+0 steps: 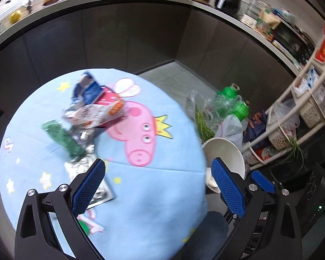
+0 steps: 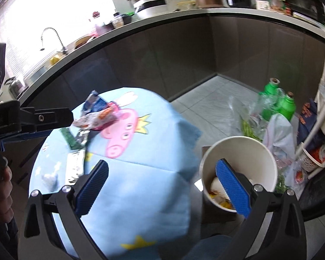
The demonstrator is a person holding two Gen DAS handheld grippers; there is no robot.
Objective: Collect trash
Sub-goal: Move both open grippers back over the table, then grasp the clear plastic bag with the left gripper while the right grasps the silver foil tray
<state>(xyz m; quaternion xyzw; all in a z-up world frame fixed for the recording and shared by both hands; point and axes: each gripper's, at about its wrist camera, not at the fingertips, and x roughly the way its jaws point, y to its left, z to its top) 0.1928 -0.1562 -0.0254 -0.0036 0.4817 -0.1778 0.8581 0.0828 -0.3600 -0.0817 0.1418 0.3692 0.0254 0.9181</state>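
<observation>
Light, crinkly, slippery wrappers (image 1: 91,112) on counter (image 1: 153,186); best pinched at flat edges; both grippers' fingers (image 1: 88,186) spread, empty.

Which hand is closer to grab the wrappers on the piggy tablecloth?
Probably the left. The left gripper is open, with one finger already over the silver wrapper in the pile. The right gripper is open too, but sits nearer the white cup.

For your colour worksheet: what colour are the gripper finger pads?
Blue, textured pads, clearest in the right wrist view.
</observation>
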